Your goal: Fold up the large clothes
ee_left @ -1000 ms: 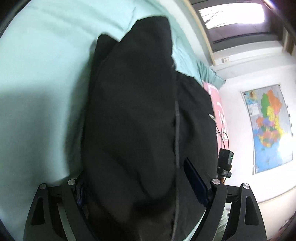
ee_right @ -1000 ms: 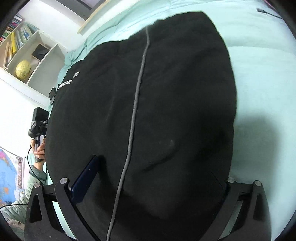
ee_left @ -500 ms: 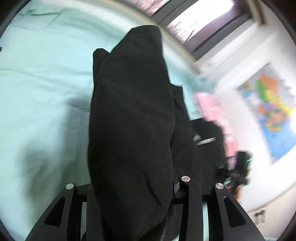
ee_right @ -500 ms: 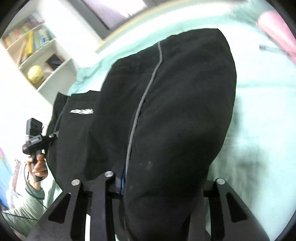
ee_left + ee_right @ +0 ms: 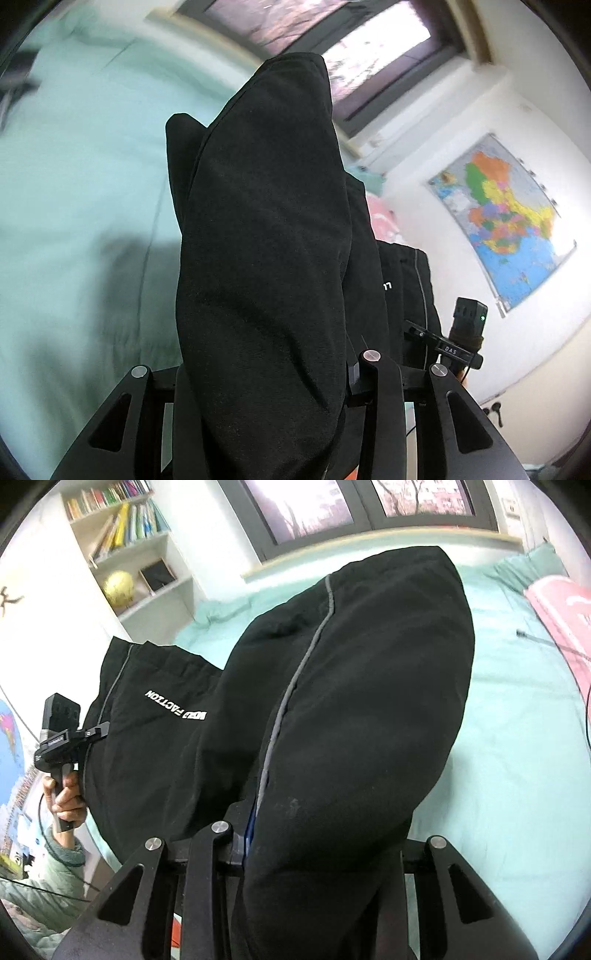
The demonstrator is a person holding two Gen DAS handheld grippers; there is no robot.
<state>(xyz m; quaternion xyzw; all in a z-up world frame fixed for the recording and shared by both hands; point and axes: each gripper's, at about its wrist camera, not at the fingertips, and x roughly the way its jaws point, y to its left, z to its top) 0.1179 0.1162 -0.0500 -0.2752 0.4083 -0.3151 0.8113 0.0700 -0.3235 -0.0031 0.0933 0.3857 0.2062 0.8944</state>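
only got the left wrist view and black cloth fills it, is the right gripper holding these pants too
Observer: Yes, the right gripper is shut on the black track pants with grey side stripe.
Operator: any print on them
Observer: White lettering shows on the hanging part, upside down.
Operator: what's behind on that side
Observer: A white bookshelf holding a yellow ball.

Black trousers [image 5: 354, 709] block centre; bare bedsheet [image 5: 517, 746] free at right (pink pillow [image 5: 561, 613] beyond).
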